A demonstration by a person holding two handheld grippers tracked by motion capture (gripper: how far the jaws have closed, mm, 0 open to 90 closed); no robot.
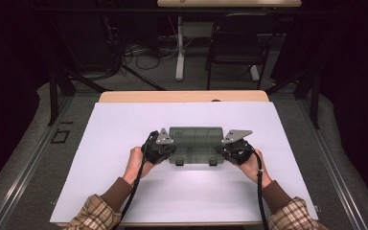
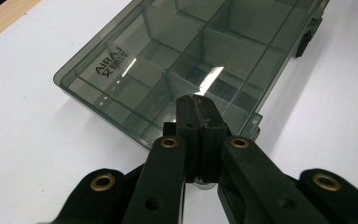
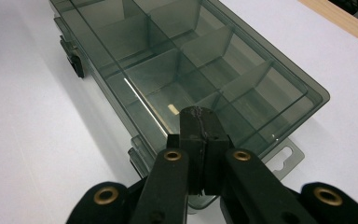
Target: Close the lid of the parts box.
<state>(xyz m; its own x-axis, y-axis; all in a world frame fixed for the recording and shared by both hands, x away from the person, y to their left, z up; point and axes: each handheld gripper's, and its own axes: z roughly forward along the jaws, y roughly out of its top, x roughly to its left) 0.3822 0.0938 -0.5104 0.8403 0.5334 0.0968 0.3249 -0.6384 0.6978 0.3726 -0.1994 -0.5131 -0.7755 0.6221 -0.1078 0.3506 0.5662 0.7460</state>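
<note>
We found the smoky transparent compartment box (image 1: 195, 145) lying flat with its lid closed near the middle of the white sheet (image 1: 124, 124) that covered the wooden table (image 1: 182, 96). Its two dark latches (image 1: 212, 162) faced the person. Dividers split its inside into several cells, and a printed logo (image 2: 115, 64) sat on the lid. The left gripper (image 2: 196, 105) met the box's left end, jaws clenched together with nothing between them. The right gripper (image 3: 199, 116) met the right end, likewise clenched on nothing.
</note>
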